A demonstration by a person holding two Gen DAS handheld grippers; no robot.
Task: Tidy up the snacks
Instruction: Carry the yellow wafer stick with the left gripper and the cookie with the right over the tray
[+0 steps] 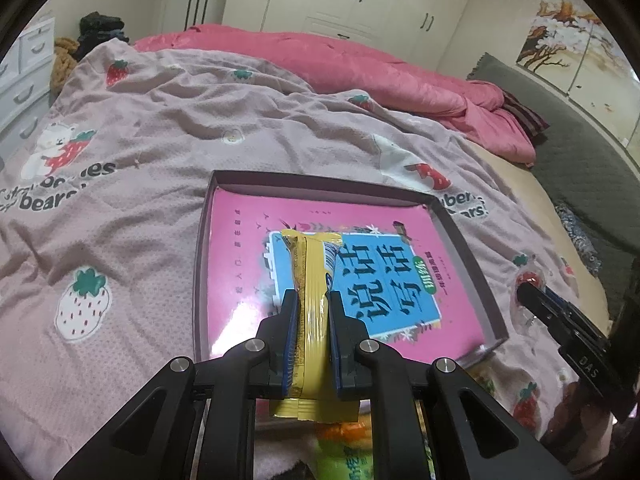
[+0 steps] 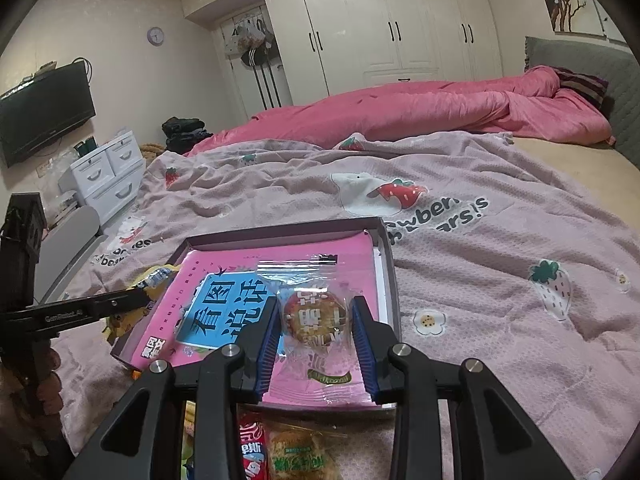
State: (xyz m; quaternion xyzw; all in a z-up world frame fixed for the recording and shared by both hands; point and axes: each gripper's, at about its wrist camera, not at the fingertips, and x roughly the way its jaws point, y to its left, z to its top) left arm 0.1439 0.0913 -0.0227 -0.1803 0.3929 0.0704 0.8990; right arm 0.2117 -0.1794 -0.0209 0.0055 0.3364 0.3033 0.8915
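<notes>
My left gripper [image 1: 313, 297] is shut on a long yellow snack bar [image 1: 310, 280], held over the near part of a shallow dark box [image 1: 320, 180]. A pink book [image 1: 248, 248] with a blue label lies flat inside that box. In the right wrist view my right gripper [image 2: 316, 312] is shut on a clear packet with a round cake [image 2: 314, 316], above the near right of the same box [image 2: 280, 236]. The left gripper [image 2: 120, 304] with the yellow bar [image 2: 154, 276] shows at the box's left edge. The right gripper [image 1: 532, 300] shows beside the box's right wall.
The box rests on a pink strawberry-print blanket [image 1: 160, 128] on a bed. More snack packets [image 2: 288, 452] lie on the blanket below the grippers. A pink quilt [image 2: 400, 112] is bunched at the far side, with white drawers [image 2: 104, 176] on the left.
</notes>
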